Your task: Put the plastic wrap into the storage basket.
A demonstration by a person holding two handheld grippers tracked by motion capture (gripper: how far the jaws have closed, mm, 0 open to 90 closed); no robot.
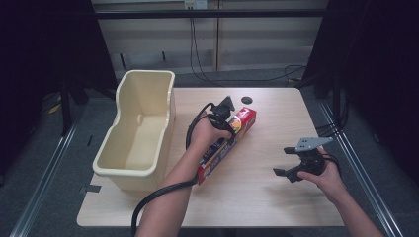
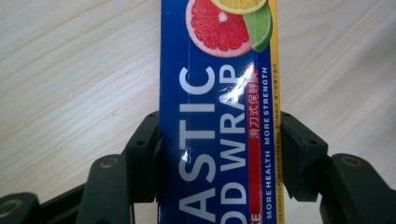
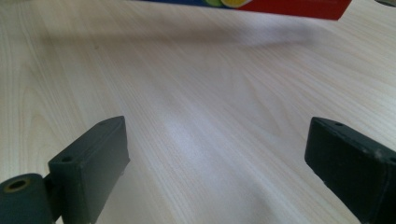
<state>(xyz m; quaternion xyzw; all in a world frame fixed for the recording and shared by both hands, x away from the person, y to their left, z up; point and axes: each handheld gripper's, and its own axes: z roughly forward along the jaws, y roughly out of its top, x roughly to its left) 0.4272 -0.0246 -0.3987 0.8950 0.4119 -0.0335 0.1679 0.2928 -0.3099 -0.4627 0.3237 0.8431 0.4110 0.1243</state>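
The long blue box (image 2: 217,116) has big white letters that read "ASTIC" and "OD WRAP", cut off at the edge. Small white words say "MORE HEALTH MORE STRENGTH". A red strip on it has Chinese writing.

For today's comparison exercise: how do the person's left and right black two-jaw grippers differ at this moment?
The left gripper is shut on the blue plastic-wrap box; the right gripper is open and holds nothing. The left is at mid-table beside the cream plastic tub; the right is near the wooden table's right edge. Both have black jaws.
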